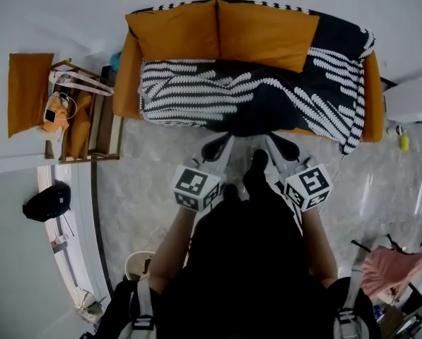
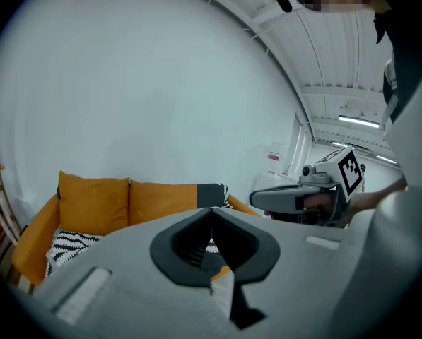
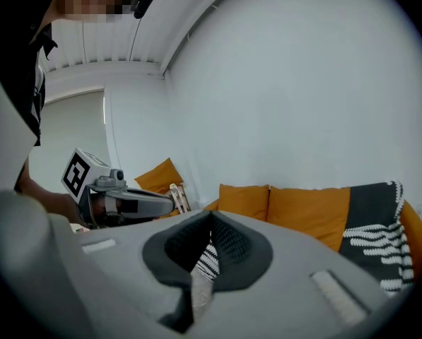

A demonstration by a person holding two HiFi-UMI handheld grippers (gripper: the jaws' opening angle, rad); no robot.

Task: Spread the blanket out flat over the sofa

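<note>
While both pairs of jaws stand closed on nothing, the left hand-held gripper (image 1: 216,147) and right hand-held gripper (image 1: 285,147) hang before the sofa (image 1: 129,69). Its seat holds the blanket (image 1: 218,94), rumpled, draped over one arm, below two orange cushions (image 1: 175,30). A wooden rack (image 1: 106,126) beside the sofa holds orange padding (image 1: 78,126).

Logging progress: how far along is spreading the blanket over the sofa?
Done: little; the blanket lies bunched on the sofa seat, one end over an armrest. In hand: nothing; left gripper and right gripper are shut, empty, in front of the sofa. Left: grasp the edges and pull it flat.
</note>
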